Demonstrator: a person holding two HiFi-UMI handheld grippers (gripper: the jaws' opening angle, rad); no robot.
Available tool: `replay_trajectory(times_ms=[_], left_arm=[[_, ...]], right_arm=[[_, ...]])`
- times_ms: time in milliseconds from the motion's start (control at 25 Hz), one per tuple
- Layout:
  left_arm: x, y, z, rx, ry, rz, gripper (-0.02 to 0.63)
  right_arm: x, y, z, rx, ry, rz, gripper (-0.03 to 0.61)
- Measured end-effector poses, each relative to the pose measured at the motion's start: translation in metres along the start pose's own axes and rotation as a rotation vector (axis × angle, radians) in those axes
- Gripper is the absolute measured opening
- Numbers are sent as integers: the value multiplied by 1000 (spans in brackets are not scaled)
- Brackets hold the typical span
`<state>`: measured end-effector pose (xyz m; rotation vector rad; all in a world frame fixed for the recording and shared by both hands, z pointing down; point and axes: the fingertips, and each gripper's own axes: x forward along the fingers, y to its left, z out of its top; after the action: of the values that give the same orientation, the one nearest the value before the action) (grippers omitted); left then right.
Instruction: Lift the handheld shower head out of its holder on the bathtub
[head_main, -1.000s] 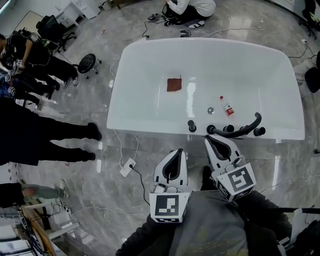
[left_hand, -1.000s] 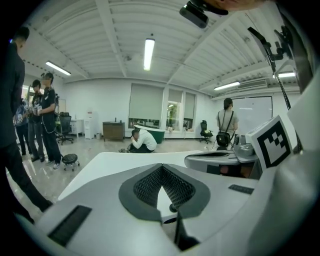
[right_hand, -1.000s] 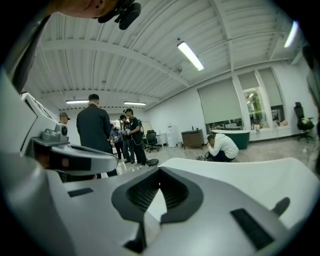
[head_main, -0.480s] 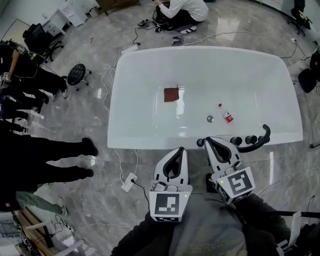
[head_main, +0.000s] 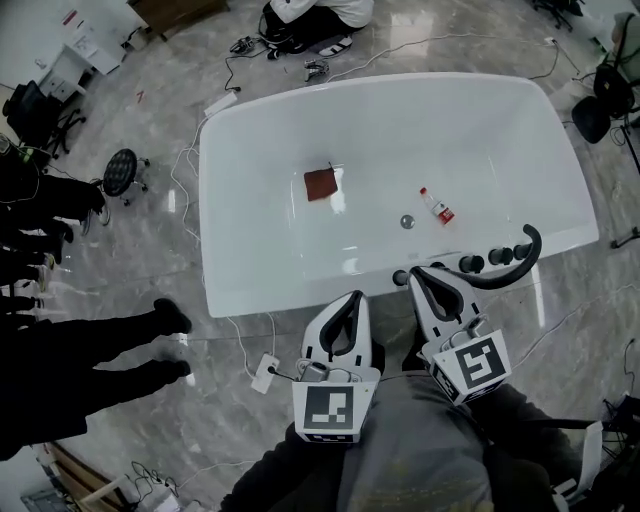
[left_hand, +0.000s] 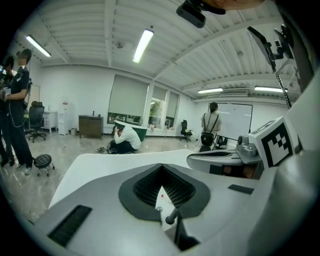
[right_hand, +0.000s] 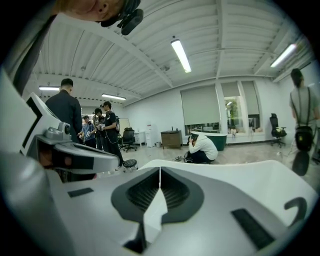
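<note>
The white bathtub (head_main: 250, 270) lies in front of me. On its near rim the black handheld shower head (head_main: 505, 272) rests in its holder among black knobs (head_main: 470, 263); its curved end shows in the right gripper view (right_hand: 296, 207). My right gripper (head_main: 417, 274) (right_hand: 160, 170) is shut and empty, its tips at the rim just left of the shower head. My left gripper (head_main: 356, 297) (left_hand: 161, 166) is also shut and empty, short of the rim and further left. A red cloth (head_main: 321, 184), a small bottle (head_main: 436, 206) and the drain (head_main: 407, 221) lie in the tub.
Several people stand on the marble floor at the left (head_main: 90, 350), and one person crouches beyond the tub's far side (head_main: 310, 15). A power strip (head_main: 265, 372) with cables lies by the tub's near left corner. A black stool (head_main: 120, 170) stands further left.
Both grippers have come up to the tub's near rim, the right one's tips now beside the knobs. The tub has turned and shifted in the head view. Both stay shut.
</note>
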<state>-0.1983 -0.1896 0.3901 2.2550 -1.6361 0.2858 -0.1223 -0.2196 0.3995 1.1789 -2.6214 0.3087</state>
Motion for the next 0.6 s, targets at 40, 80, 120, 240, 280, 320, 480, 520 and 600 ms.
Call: replay_trajectory(times_ms=[40, 80, 120, 240, 280, 320, 480, 520, 600], left_arm=[[2, 1, 0, -2, 7, -6, 3], [6, 2, 0, -1, 15, -12, 3], [10, 2, 0, 1, 22, -16, 3], [18, 5, 2, 3, 29, -14, 3], [19, 6, 2, 2, 31, -9, 3], [18, 8, 2, 2, 33, -3, 3], [15, 10, 1, 18, 40, 10, 3], [14, 11, 2, 23, 40, 12, 3], [13, 14, 6, 29, 38, 18, 3]], right_arm=[[2, 1, -1, -2, 5, -1, 3], [4, 0, -1, -4, 10, -1, 3], [6, -2, -2, -5, 14, -1, 3], [13, -7, -3, 1, 25, -3, 3], [15, -7, -5, 3, 25, 1, 3], [16, -7, -6, 3, 24, 7, 3], [22, -7, -6, -3, 14, 17, 3], [23, -7, -4, -3, 9, 18, 3], [25, -5, -1, -1, 4, 19, 3]])
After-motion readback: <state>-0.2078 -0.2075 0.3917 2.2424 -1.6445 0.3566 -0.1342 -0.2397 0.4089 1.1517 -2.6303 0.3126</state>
